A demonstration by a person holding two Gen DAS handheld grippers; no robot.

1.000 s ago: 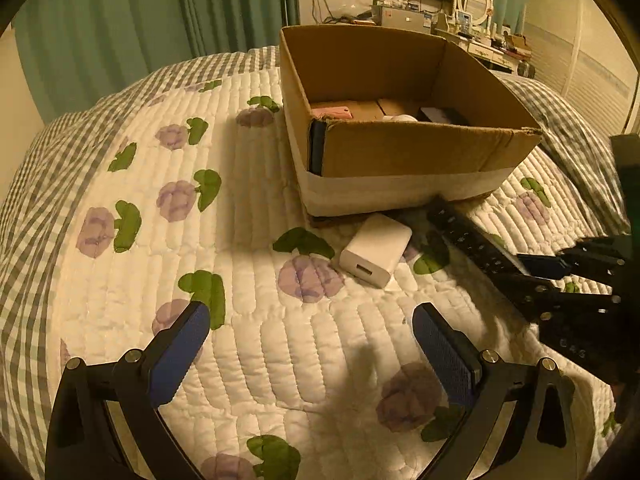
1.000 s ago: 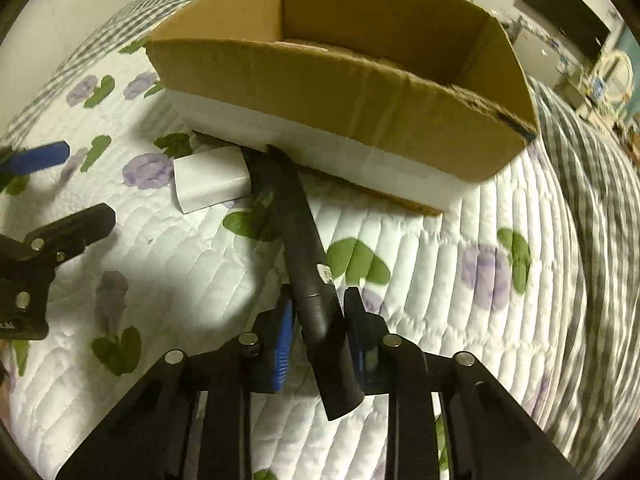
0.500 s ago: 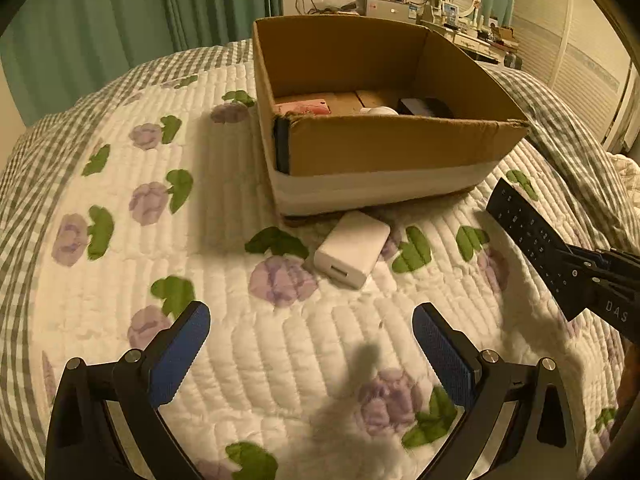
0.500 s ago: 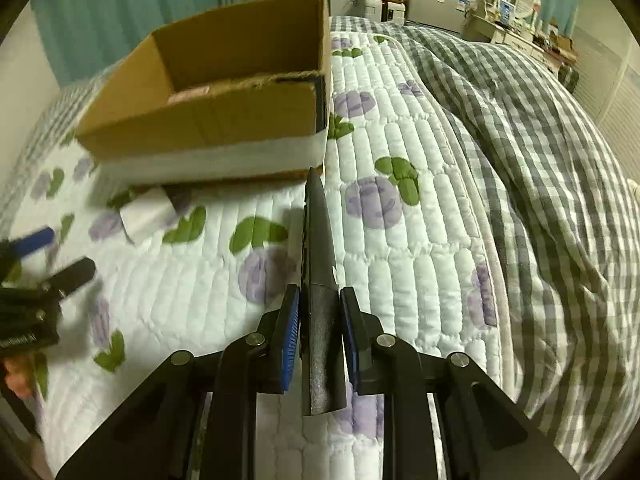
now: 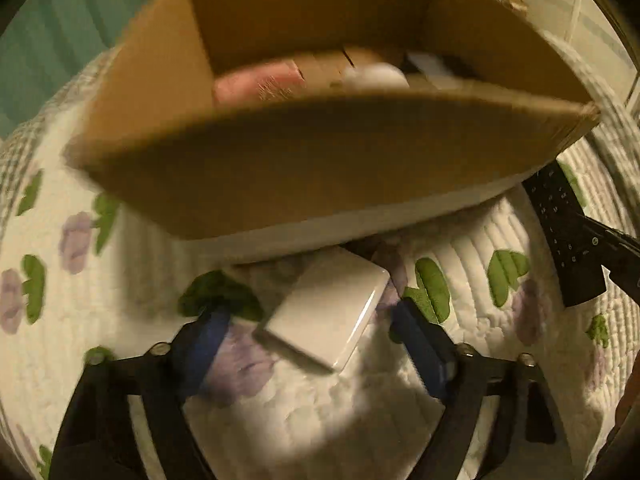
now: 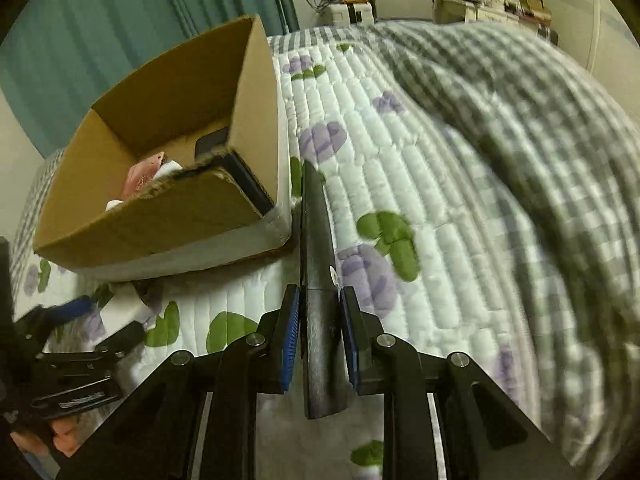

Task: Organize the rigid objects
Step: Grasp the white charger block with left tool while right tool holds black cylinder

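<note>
Charger [image 5: 328, 312] between closing left claw [image 5: 312, 336] pads, untouched.

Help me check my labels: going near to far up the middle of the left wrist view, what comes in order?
White charger block between the left gripper's closing jaws, not yet gripped → cardboard box near wall → pink item inside the box → box's far wall.

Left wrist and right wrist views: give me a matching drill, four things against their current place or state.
Things:
1. remote control
2. white charger
3. pink item
4. left claw

States:
A. inside the cardboard box
B. open, jaws closing around the charger
C. clamped in the right claw
D. lying on the quilt before the box

Pairs: 1-C, 2-D, 3-A, 4-B
</note>
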